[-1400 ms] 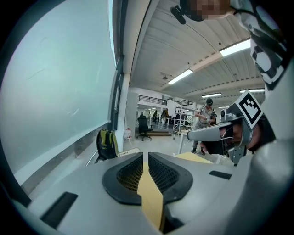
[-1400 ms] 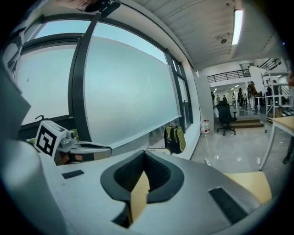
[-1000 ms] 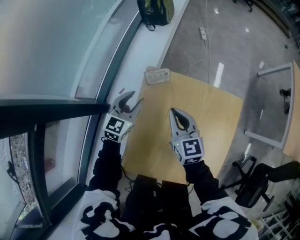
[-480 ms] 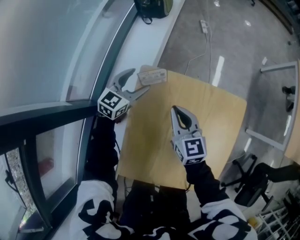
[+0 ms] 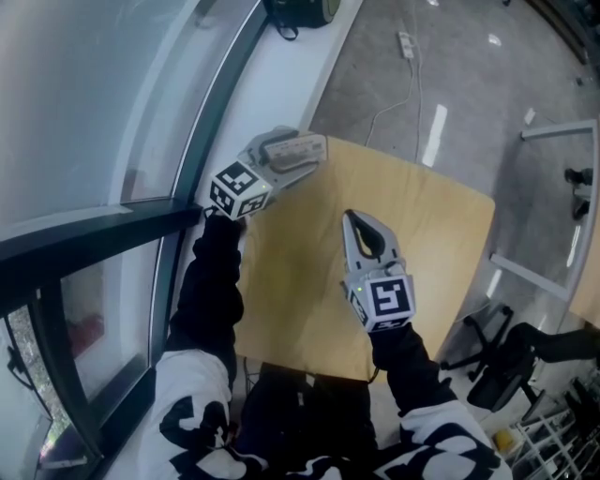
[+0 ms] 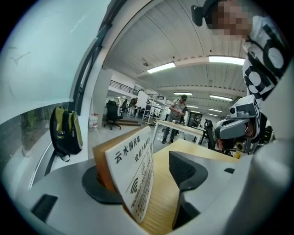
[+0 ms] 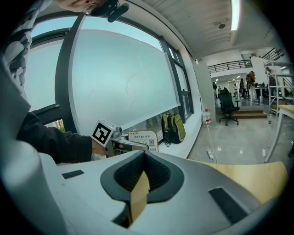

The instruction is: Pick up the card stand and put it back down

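Observation:
The card stand, a white printed card on a wooden block, stands at the far left corner of the wooden table. My left gripper reaches round it. In the left gripper view the card stand sits between the two pads: its wooden back lies close by the left pad, and a strip of table shows before the right pad. These jaws have just been closing a little and still stand wide, open. My right gripper hovers over the table's middle, shut and empty. From there the card stand shows far off.
A green backpack leans on the white window ledge beyond the table. A large window runs along the left. A power strip and cable lie on the floor. A chair stands at the right.
My left gripper has travelled forward from the table's left edge to the far corner, its jaws have spread, and the card stand is now between them. The right gripper has barely shifted.

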The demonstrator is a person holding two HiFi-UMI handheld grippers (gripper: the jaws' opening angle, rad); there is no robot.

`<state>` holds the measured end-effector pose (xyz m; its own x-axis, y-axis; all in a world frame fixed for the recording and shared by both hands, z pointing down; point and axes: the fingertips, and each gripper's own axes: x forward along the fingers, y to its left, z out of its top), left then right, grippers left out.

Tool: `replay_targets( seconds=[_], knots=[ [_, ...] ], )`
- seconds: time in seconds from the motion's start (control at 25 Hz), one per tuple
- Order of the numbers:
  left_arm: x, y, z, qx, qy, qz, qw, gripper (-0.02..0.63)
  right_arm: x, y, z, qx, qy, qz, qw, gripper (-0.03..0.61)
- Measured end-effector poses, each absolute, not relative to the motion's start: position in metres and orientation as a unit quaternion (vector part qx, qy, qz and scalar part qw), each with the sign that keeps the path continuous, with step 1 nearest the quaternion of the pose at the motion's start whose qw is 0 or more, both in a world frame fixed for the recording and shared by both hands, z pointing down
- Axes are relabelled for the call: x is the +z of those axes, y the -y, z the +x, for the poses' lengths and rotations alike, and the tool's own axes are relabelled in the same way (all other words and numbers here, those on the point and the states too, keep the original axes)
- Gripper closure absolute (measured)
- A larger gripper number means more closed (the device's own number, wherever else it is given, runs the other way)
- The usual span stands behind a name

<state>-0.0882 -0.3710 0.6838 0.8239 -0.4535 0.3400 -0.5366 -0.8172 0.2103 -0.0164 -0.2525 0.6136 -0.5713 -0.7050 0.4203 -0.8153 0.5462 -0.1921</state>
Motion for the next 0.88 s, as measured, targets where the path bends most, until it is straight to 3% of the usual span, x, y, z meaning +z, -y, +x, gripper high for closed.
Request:
replay_targets(
  seconds=[0.36,0.52,0.88],
  knots=[
    [0.689,0.359,-0.073,0.151,0.247,0.945,0.151,0.511,0.607,0.246,-0.003,0.183,0.864,0.445,0.145,0.560],
    [0.689,0.353,-0.068,0.151,0.249,0.944,0.155,0.581,0.600,0.238,-0.003,0.183,0.864,0.448,0.141,0.560],
    [0.694,0.311,-0.054,0.166,0.230,0.942,0.179,0.590,0.582,0.207,-0.001,0.176,0.863,0.456,0.132,0.560]
  ],
)
